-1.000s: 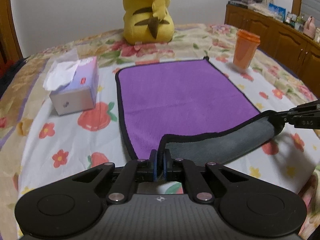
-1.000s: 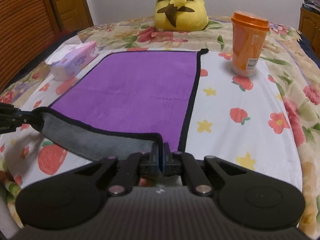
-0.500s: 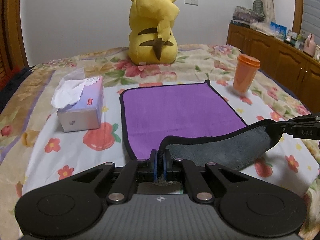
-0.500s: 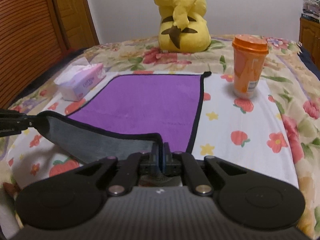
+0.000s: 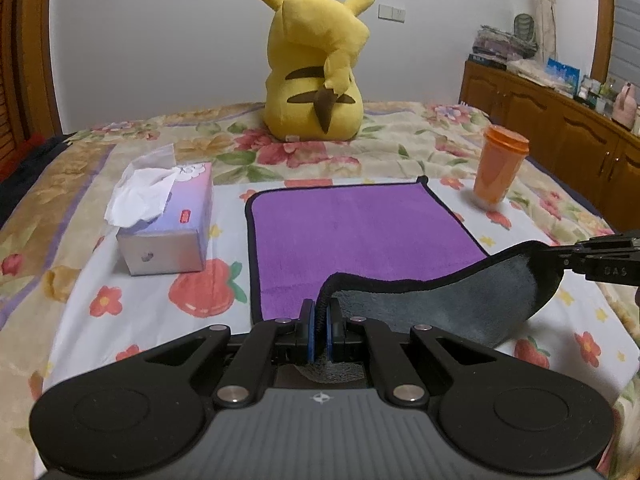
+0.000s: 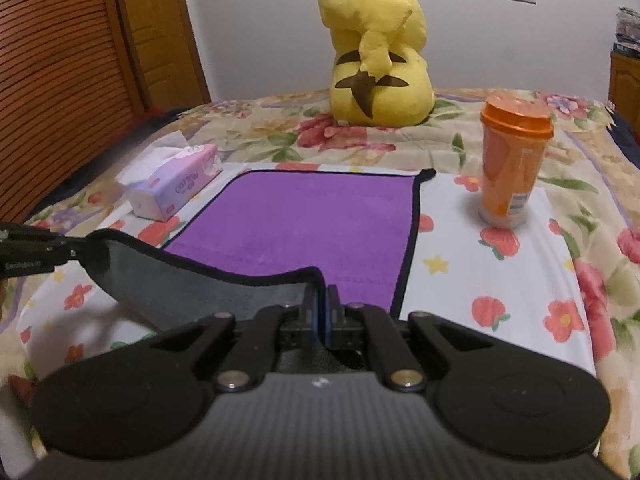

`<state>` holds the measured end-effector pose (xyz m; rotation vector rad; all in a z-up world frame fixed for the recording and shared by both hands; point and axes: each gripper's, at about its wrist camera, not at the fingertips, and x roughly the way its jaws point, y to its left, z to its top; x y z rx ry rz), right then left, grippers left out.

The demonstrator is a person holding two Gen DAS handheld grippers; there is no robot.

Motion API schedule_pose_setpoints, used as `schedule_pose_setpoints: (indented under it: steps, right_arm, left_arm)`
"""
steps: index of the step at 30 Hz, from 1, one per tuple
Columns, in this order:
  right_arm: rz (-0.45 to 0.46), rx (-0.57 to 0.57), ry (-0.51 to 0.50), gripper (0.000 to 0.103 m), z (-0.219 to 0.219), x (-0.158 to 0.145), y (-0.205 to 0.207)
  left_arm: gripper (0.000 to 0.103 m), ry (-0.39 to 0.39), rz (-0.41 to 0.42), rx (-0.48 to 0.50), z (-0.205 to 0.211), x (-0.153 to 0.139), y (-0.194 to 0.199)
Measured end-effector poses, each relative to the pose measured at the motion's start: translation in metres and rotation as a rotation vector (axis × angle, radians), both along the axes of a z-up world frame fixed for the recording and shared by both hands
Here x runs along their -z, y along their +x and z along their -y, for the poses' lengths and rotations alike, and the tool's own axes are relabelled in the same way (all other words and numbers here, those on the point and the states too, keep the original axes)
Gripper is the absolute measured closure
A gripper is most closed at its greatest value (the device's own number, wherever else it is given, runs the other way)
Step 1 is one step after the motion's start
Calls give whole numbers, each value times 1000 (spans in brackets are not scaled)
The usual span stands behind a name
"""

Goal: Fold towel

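The towel's point(image 5: 360, 236) near edge is clamped at both corners by the closed left gripper point(image 5: 319, 322) and right gripper point(image 6: 321, 316) and has been raised higher off the bed point(image 5: 132, 312), grey underside showing; the fold-over is judged underway.

A plain white wall point(image 5: 168, 40) fills the top of both views. A wooden cabinet point(image 5: 560, 128) runs along the right; a louvred wooden door point(image 6: 60, 80) stands at upper left. A floral bed point(image 5: 60, 200) spreads below.
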<state>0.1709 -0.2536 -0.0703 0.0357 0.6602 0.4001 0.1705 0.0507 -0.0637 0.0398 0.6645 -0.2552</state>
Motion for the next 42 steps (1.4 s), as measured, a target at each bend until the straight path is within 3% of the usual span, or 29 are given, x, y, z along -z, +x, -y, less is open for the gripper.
schedule_pose_setpoints:
  steps: [21,42]
  right_arm:
    - [71,-1,10,99,2,-9,13]
    - [137,5,3,99,5,-14,32]
  left_arm:
    - [95,6,18,-33,-3,2,25]
    - [95,-14,83,-28,1,-16,39]
